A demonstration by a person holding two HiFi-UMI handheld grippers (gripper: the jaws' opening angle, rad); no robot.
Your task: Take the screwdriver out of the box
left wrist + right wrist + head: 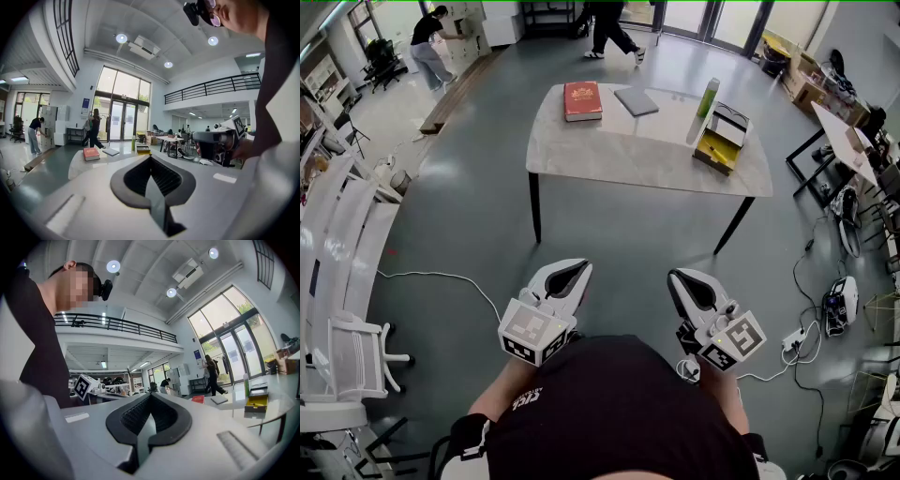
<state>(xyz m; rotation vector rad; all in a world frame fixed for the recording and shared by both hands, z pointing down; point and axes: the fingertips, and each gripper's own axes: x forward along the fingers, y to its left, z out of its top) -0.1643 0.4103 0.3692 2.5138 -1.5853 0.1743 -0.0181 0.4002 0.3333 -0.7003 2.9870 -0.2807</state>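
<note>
The box (719, 141), yellow inside with its lid up, stands at the right end of a white table (619, 150) across the room; I cannot make out a screwdriver in it. Both grippers are held close to the person's body, far short of the table. My left gripper (567, 272) is shut with nothing in it, its jaws closed together in the left gripper view (150, 159). My right gripper (689, 281) is likewise shut and empty (150, 397). The box also shows small in both gripper views (143, 149) (256, 401).
On the table lie a red book (582, 100), a grey flat notebook (636, 100) and an upright green bottle (708, 97). Grey floor lies between me and the table. White chairs (342, 272) stand left, cables and gear (839, 305) right. People are at the far wall.
</note>
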